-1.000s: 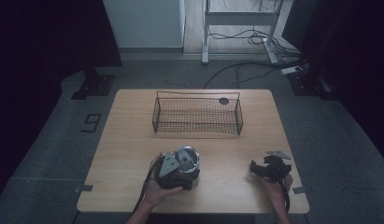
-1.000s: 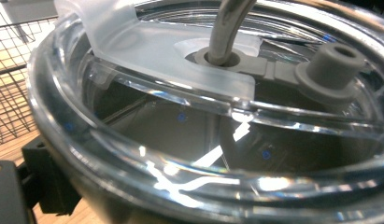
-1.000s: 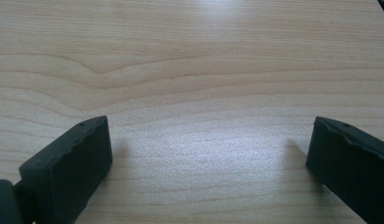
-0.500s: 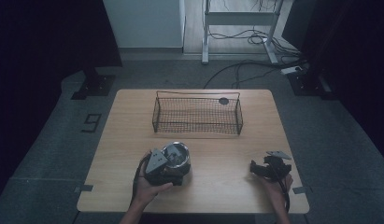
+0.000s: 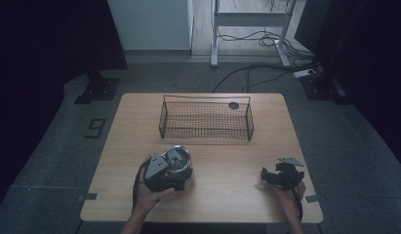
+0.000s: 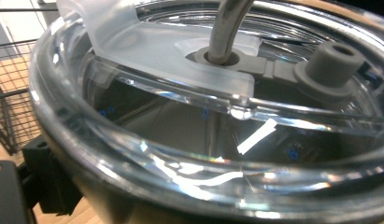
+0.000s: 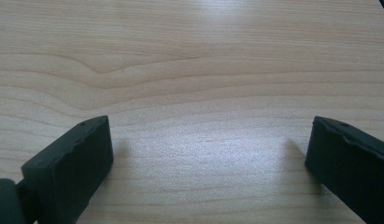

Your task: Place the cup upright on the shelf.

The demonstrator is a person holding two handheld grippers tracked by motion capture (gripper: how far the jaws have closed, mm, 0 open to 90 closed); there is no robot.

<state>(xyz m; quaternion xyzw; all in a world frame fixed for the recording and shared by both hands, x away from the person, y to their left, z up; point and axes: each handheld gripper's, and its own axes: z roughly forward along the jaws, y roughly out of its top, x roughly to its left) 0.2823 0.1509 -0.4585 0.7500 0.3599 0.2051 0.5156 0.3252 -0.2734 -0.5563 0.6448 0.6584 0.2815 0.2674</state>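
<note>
A steel cup with a clear plastic lid and a bent metal straw sits low over the front left of the wooden table. My left gripper is shut on the cup; its own view sees the lid very close, with one black jaw showing at the lower left. My right gripper rests at the front right of the table. Its jaws stand wide open over bare wood, with nothing between them.
A black wire basket stands across the far middle of the table and looks empty. A small dark round disc lies just behind its right end. Cables and a desk frame are on the floor beyond.
My left gripper has carried the cup a little to the left along the front of the table. The right gripper has stayed where it was.
</note>
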